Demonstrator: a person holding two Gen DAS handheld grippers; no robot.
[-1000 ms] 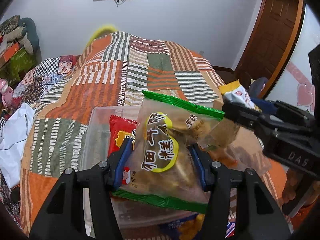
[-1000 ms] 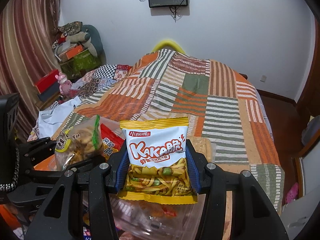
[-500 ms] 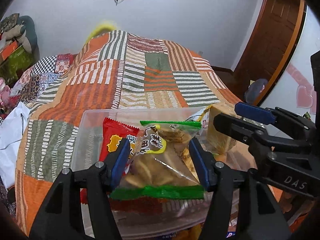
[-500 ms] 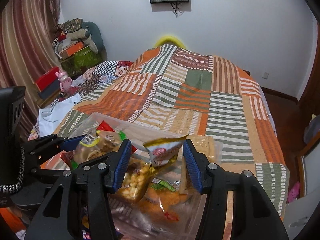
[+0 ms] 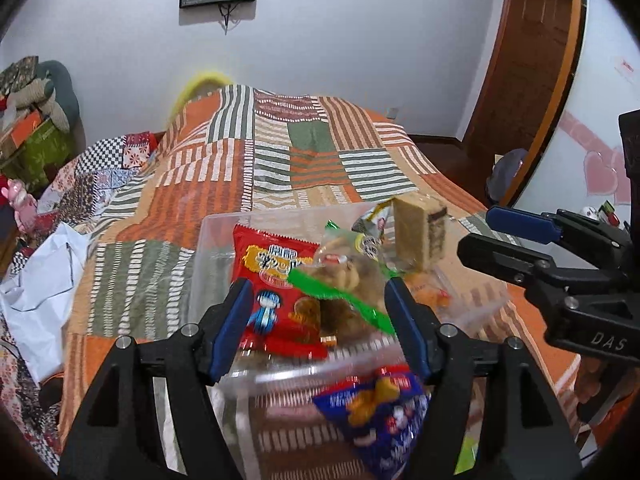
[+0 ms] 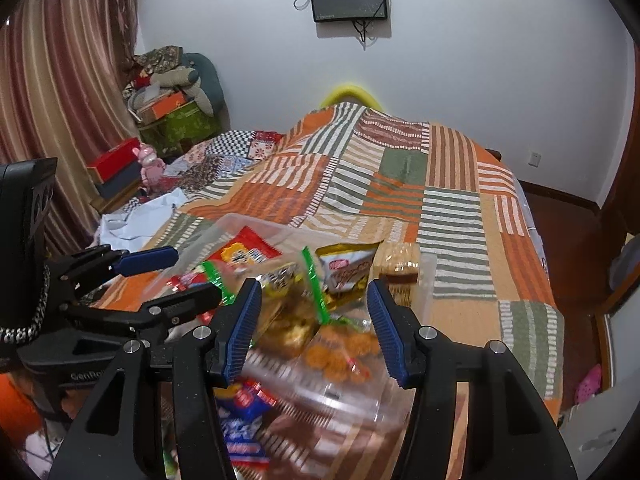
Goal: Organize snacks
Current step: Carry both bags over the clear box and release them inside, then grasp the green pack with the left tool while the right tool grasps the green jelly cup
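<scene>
A clear plastic bin (image 5: pixel 224 224) sits on the striped bedspread and holds snack packs. In it lie a red pack (image 5: pixel 280 280), a clear green-edged cookie bag (image 5: pixel 344 288), a yellow-and-white Kaka chip bag (image 6: pixel 348 272) and a wafer block (image 5: pixel 420 236). My left gripper (image 5: pixel 320 328) is open and empty above the bin's near side. My right gripper (image 6: pixel 312 328) is open and empty over the bin; it also shows in the left wrist view (image 5: pixel 516 232). A blue snack pack (image 5: pixel 380 412) lies outside the bin's near wall.
The bin rests on a bed with an orange, green and white patchwork cover (image 6: pixel 400 184). A white cloth (image 5: pixel 36 280) lies at the bed's left edge. Boxes and toys (image 6: pixel 168 112) are stacked at the far left. A wooden door (image 5: pixel 528 60) stands at the right.
Both grippers opened. The green-edged cookie bag dropped from my left gripper into the bin, and the Kaka bag dropped from my right. Both grippers drew back a little.
</scene>
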